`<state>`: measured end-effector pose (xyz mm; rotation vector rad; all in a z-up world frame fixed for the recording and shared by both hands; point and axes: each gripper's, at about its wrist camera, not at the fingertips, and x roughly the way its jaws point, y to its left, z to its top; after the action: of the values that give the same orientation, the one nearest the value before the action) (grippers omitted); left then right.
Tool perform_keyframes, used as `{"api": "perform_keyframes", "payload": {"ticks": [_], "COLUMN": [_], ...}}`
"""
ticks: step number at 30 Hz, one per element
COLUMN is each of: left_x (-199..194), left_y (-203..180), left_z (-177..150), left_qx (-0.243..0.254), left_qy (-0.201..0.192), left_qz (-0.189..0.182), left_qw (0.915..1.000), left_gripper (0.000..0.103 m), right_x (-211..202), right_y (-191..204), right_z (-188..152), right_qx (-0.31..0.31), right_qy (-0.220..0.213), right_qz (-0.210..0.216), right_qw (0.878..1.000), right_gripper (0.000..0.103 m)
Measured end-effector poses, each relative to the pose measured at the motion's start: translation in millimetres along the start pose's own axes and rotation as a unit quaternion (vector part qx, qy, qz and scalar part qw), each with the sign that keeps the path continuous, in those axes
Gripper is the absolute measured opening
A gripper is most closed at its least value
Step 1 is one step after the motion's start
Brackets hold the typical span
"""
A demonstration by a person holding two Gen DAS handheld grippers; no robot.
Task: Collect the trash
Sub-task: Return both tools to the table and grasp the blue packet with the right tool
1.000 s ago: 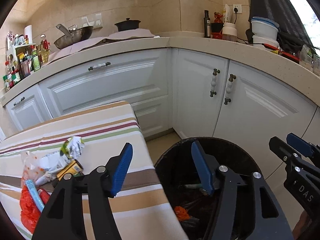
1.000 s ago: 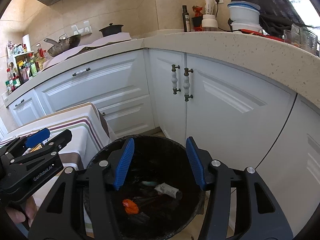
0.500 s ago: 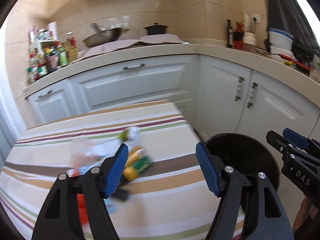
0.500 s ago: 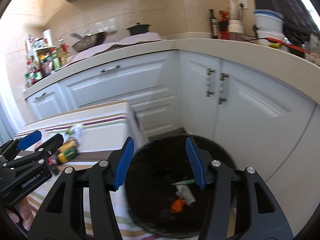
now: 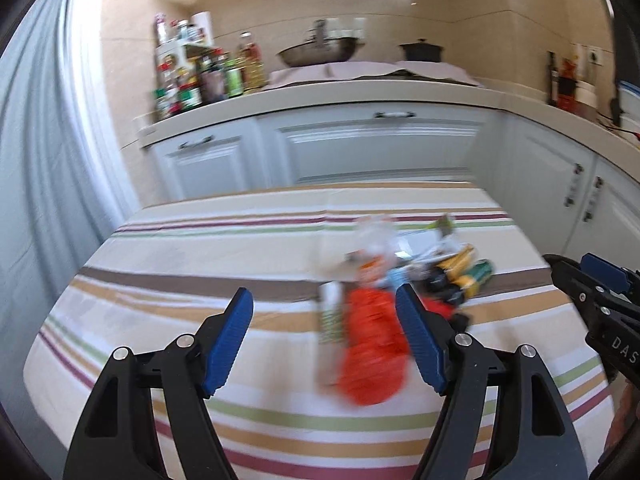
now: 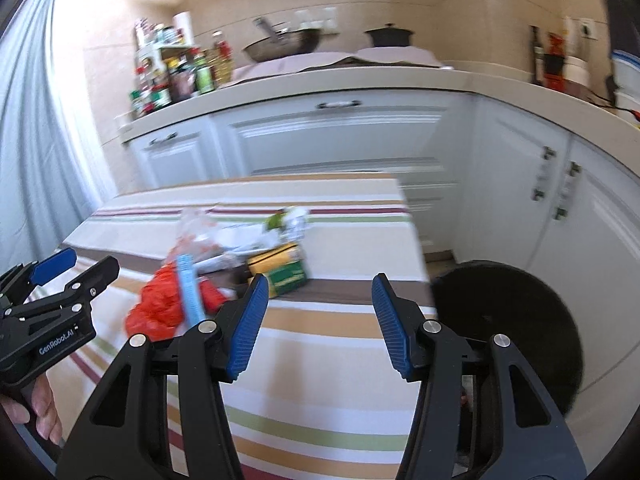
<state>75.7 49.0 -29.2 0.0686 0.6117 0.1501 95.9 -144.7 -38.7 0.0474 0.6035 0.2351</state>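
Your left gripper hangs over the striped table, jaws apart, nothing between them. Right gripper likewise spread and empty. The trash pile, blurred, with its orange bag, lies on the table. The black bin stands just beside the table's edge.

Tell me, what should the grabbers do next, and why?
Probably lower the left gripper onto the red wrapper: it is open and empty, the wrapper lies nearest among the trash on the striped table, and the bin waits beside it.
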Motion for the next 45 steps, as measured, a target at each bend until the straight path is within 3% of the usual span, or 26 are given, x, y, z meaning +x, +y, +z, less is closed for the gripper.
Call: {"api": "perform_keyframes", "payload": {"ticks": [9, 15, 32, 36, 45], "left_x": [9, 14, 27, 30, 30], "left_y": [48, 70, 108, 112, 106], "left_z": [-15, -24, -35, -37, -36], "left_qx": [-0.031, -0.048, -0.081, -0.082, -0.079], "left_qy": [0.021, 0.032, 0.053, 0.058, 0.063], "left_qz": [0.034, 0.044, 0.066, 0.070, 0.063], "left_qw": [0.9987, 0.9974, 0.9931, 0.9925, 0.9929], "left_gripper": [0.072, 0.072, 0.072, 0.072, 0.072], "right_x": [20, 38, 75, 79, 66], "right_y": [50, 76, 102, 104, 104], "right_z": [-2, -8, -19, -20, -18], "right_qx": [-0.039, -0.065, -0.096, -0.099, -0.111], "right_qy": [0.029, 0.063, 0.136, 0.147, 0.122], "right_qz": [0.037, 0.051, 0.051, 0.054, 0.048], "right_qw": [0.998, 0.995, 0.985, 0.983, 0.985], "right_gripper": [0.051, 0.039, 0.033, 0.022, 0.022]}}
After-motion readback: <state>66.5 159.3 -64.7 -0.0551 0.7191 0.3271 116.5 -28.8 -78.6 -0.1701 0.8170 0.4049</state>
